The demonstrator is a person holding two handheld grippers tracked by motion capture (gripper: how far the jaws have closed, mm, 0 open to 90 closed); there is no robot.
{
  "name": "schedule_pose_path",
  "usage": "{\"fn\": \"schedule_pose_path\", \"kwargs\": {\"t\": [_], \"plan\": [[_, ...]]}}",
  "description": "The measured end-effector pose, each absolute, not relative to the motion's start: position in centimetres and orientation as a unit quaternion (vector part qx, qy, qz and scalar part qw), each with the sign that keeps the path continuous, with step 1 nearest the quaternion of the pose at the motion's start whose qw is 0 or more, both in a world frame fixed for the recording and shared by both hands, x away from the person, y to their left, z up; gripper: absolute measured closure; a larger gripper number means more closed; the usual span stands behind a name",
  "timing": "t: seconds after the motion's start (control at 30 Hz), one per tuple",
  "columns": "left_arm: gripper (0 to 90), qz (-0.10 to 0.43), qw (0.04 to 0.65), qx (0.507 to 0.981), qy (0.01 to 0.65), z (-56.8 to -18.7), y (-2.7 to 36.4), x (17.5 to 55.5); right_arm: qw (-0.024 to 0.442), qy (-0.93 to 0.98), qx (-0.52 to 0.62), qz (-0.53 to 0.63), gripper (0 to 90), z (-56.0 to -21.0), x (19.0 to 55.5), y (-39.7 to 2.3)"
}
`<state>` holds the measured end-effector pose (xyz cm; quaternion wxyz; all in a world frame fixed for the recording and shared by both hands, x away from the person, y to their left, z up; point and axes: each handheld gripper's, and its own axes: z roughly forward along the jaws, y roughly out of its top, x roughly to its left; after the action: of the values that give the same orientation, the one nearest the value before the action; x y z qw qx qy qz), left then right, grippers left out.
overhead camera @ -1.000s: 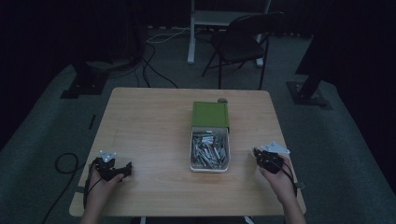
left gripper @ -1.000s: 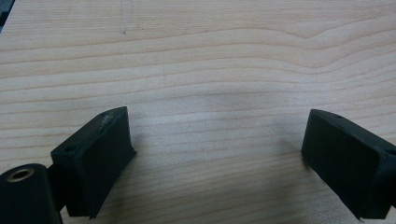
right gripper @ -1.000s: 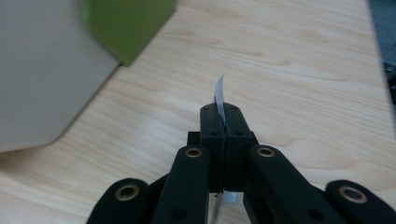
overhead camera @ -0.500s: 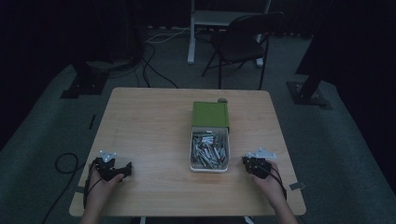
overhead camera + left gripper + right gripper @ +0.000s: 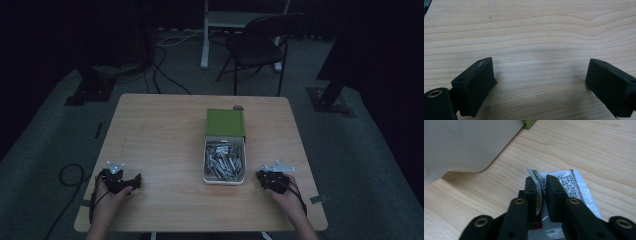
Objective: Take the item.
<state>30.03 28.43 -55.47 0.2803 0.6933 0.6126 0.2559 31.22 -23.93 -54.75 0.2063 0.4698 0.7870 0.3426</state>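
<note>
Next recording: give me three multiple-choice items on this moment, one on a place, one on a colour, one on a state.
1. Where is the white tray of packets?
A. On the floor
B. At the table's left edge
C. Right of the table's middle, on the person's side of the box

2. What colour is that box?
A. Red
B. Green
C. Blue

3. How do the left gripper's jaws stand?
A. Wide apart over bare table
B. Shut on a packet
C. Clamped on the tray's rim

Key: 1 C, the high view shows it there against the box; 2 B, its top is plainly green; 3 A, the left gripper view shows bare wood between them.
</note>
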Motion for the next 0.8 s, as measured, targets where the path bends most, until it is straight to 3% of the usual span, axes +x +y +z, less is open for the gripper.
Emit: {"fn": "schedule_pose_path", "kwargs": {"t": [0.33,0.4,0.6,0.8], "plan": [[9.3,0.256,0.281,0.693,0.613,-55.47,28.42,30.03,0.196,0.798,0.442,0.36,53.1,-53.93,30.8,-23.74],[9.3,0.256,0.28,0.693,0.613,-55.46,28.42,30.03,0.191,0.797,0.437,0.37,53.2,-53.86,30.81,-23.83],[9.3,0.256,0.28,0.693,0.613,-55.45,28.43,30.04,0.152,0.803,0.41,0.405,41.1,-53.89,30.69,-24.05],[9.3,0.256,0.281,0.692,0.613,-55.45,28.41,30.05,0.14,0.806,0.394,0.419,37.2,-53.93,30.47,-24.19]]}}
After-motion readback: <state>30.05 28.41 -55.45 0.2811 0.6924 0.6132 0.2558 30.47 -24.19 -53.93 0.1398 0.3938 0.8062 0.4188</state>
